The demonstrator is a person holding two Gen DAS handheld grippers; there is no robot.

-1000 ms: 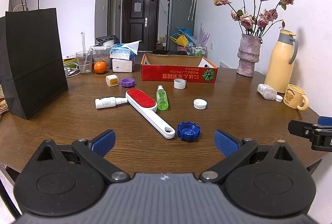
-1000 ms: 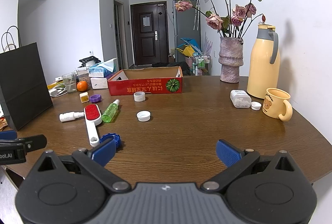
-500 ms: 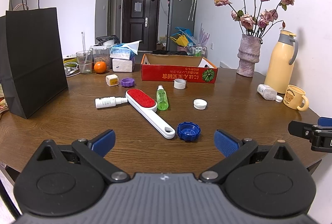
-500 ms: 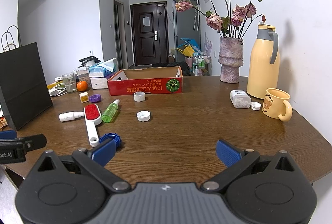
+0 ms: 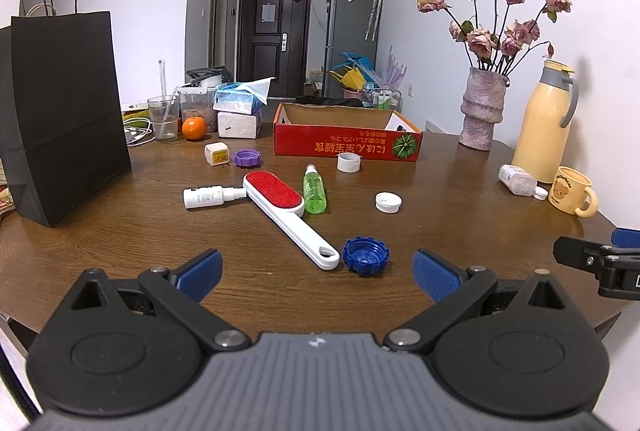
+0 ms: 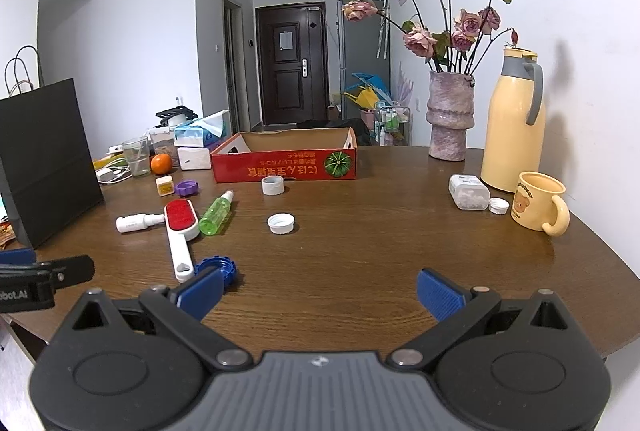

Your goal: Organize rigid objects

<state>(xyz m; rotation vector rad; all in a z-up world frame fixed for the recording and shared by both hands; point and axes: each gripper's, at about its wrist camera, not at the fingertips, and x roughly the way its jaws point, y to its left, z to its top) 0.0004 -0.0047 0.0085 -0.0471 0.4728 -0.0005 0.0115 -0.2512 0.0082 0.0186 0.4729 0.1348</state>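
Observation:
An open red cardboard box stands at the back of the brown table. Loose items lie in front of it: a red and white lint brush, a green spray bottle, a white spray bottle, a blue cap, a purple cap, white caps and a small cube. My left gripper is open and empty near the front edge, short of the blue cap. My right gripper is open and empty, to the right.
A black paper bag stands at the left. A vase of flowers, a yellow thermos, a yellow mug and a pill bottle stand at the right. An orange, a glass and tissue boxes sit at the back left.

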